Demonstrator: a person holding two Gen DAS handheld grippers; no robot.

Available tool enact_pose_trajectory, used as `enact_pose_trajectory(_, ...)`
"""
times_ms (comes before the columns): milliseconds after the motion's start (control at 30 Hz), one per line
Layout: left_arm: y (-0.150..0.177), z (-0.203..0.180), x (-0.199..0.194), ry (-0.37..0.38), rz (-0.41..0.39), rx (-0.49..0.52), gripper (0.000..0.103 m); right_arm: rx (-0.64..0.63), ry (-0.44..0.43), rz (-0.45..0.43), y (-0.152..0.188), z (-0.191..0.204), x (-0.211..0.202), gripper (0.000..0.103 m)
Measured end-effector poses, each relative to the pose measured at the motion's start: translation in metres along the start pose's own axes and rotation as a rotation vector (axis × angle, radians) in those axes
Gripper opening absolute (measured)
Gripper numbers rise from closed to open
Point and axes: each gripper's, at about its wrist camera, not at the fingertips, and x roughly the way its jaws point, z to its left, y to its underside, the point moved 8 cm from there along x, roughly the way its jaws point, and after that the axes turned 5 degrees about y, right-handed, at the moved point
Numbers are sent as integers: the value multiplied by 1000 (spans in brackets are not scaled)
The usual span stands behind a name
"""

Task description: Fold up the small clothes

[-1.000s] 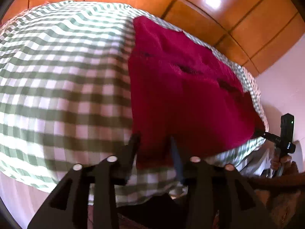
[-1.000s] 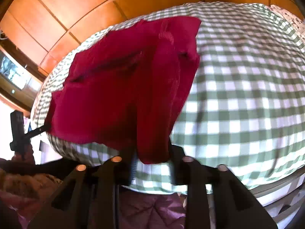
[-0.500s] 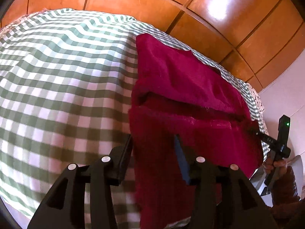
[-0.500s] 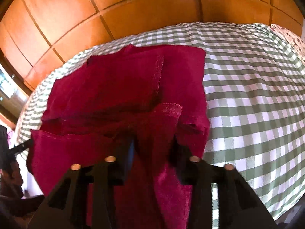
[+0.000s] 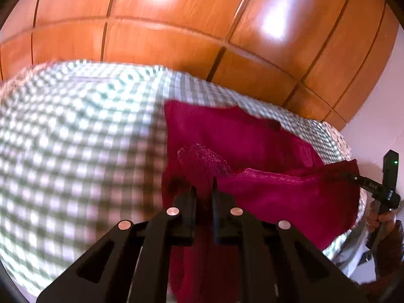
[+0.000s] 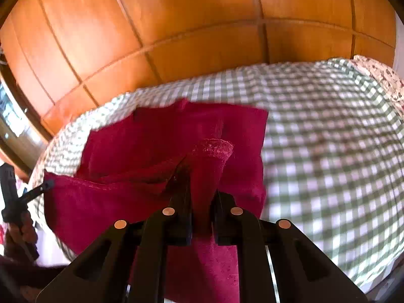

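The left gripper (image 5: 203, 189) and the right gripper (image 6: 202, 184) are each clamped on a near corner of the dark red fabric garment (image 5: 242, 136), lifted above the green-and-white checked cloth (image 5: 75, 139). The raised fabric hides the near bed edge. Glossy orange wooden panels (image 6: 176, 38) stand behind.

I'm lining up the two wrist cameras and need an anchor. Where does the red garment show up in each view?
Left wrist: the red garment fills the centre and right, its near edge pinched in the left hand-held gripper.
Right wrist: the red garment fills the centre and left, a hemmed corner pinched in the right hand-held gripper.
Shared landmark: the green checked cloth under it.
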Motion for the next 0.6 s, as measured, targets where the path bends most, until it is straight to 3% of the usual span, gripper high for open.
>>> enact_pose_trajectory(133,-49,-1,16,-30,-62,12,8,12,19,-42,-38,0,16,9)
enact_pose_trajectory(333,-108,4,68,-112,-71,17,7,43,59,-65,-93,-9,63,9)
enact_pose_trajectory(433,-121,9,98,-148,-45,3,7,52,94,-48,-108,-15,94,9)
enact_pose_trajectory(600,-121,28,148,-233,26,-21,7,84,154,27,-103,-29,151,9)
